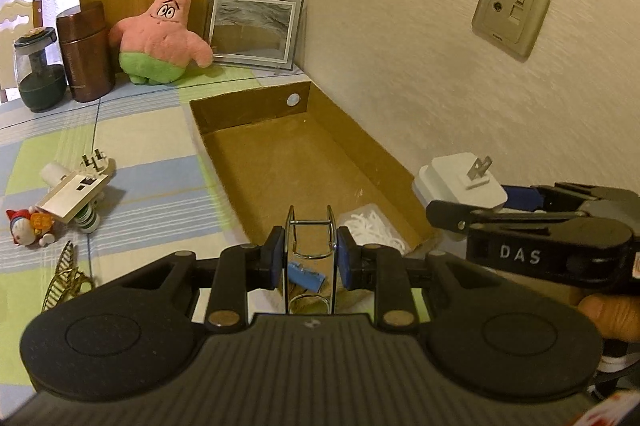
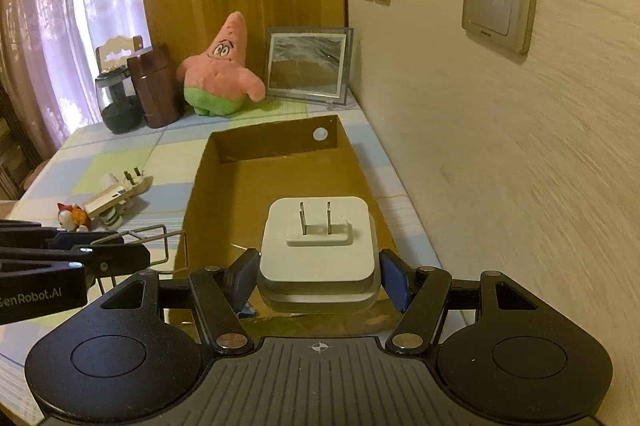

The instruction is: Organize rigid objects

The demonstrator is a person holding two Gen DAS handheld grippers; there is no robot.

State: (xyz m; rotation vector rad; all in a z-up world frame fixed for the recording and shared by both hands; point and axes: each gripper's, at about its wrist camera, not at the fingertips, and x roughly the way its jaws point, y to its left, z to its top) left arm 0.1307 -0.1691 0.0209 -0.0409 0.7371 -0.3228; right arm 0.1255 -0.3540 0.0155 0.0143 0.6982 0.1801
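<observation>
My left gripper [image 1: 311, 258] is shut on a chrome wire holder [image 1: 312, 232] and holds it above the near end of the open cardboard box [image 1: 260, 114]. My right gripper [image 2: 318, 278] is shut on a white plug adapter [image 2: 318, 250], prongs pointing up, also over the box's [image 2: 276, 146] near end. In the left wrist view the adapter [image 1: 460, 182] and right gripper [image 1: 476, 204] sit at the right. A blue object [image 1: 306, 276] and a white bundle [image 1: 370, 226] lie in the box. The wire holder [image 2: 148, 238] shows at the left in the right wrist view.
On the checked cloth left of the box lie a beige power strip with plug [image 1: 78, 196], a small red-and-white figurine [image 1: 28, 226] and a gold wire piece [image 1: 64, 278]. At the back stand a Patrick plush [image 1: 160, 34], a brown canister [image 1: 84, 54], a glass jar [image 1: 38, 74] and a picture frame [image 1: 254, 30]. The wall is close on the right.
</observation>
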